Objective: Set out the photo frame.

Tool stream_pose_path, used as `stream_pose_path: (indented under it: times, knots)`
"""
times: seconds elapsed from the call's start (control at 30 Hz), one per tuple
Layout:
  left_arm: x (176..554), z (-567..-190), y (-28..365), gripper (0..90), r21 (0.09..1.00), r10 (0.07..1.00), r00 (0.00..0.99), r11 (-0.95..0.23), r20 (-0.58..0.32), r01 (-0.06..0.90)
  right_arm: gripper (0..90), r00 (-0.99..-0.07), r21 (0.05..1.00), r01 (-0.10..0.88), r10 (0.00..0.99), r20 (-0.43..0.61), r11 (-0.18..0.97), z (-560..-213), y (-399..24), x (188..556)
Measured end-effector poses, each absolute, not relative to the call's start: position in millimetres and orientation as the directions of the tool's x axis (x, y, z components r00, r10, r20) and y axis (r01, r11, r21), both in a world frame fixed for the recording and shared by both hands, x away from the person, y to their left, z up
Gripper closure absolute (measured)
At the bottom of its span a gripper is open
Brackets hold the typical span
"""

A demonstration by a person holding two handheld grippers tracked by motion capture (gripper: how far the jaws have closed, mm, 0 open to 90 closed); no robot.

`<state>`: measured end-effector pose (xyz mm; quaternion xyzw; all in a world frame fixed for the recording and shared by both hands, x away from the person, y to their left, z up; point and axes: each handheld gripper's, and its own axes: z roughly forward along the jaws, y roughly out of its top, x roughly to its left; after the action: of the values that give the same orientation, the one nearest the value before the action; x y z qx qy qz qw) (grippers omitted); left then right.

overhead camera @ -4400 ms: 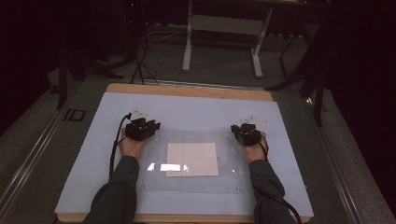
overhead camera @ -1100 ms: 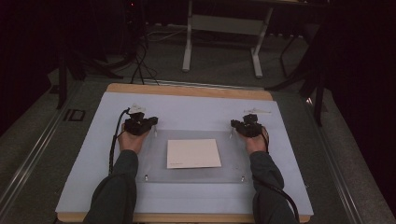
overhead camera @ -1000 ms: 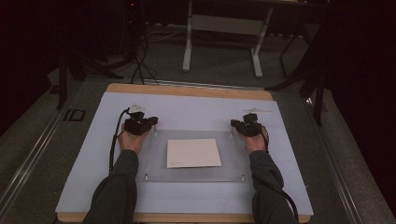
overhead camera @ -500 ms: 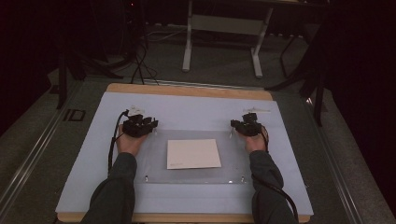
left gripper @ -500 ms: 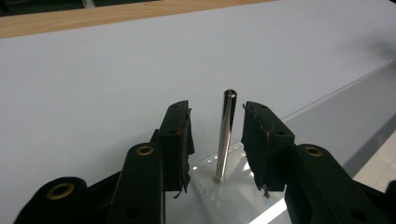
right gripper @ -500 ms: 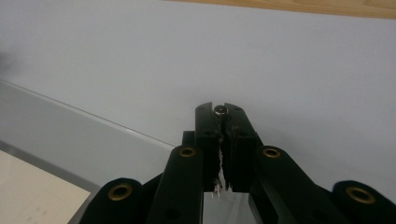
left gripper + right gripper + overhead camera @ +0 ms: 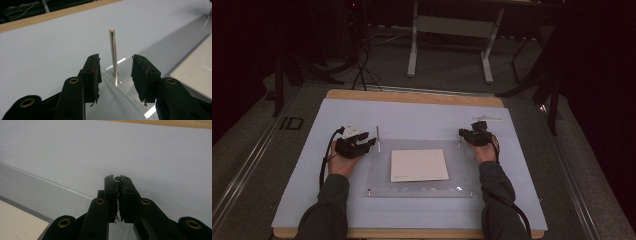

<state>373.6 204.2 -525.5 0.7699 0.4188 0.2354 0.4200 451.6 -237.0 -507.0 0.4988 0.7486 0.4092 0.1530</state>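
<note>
A clear acrylic plate (image 7: pixel 379 177) lies on the pale blue mat (image 7: pixel 412 117), with a cream square sheet (image 7: pixel 419 165) on its middle. A thin metal pin (image 7: pixel 377 134) stands upright at the plate's far left corner. My left gripper (image 7: pixel 371 143) is open just short of it; in the left gripper view the pin (image 7: pixel 113 53) rises between and slightly beyond the parted jaws of the left gripper (image 7: pixel 116 72), touching neither. At the plate's far right corner, my right gripper (image 7: pixel 462 135) is shut on a second pin, whose tip (image 7: pixel 117 179) shows between the fingertips of the right gripper (image 7: pixel 117 183).
The mat covers a wooden table whose edge (image 7: pixel 412 96) shows at the far side. A small white strip (image 7: pixel 487 119) lies on the mat beyond the right hand. Small studs (image 7: pixel 369 191) mark the plate's near corners. A metal frame (image 7: pixel 449 30) and cables stand on the floor behind.
My left gripper has drawn back a little toward the person, and the far left pin now stands free in front of its open jaws. The right gripper has barely moved.
</note>
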Motion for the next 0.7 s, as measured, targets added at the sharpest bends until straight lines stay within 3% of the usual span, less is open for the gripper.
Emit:
stream_pose_path:
  times: [0.7]
  knots:
    - [351.2,-539.3,215.6,53.5,0.804,0.823,0.568,-0.355,0.027,0.477,85.0,-0.456,0.754,0.634,0.87,0.189,0.169,-508.1,-236.5,454.3]
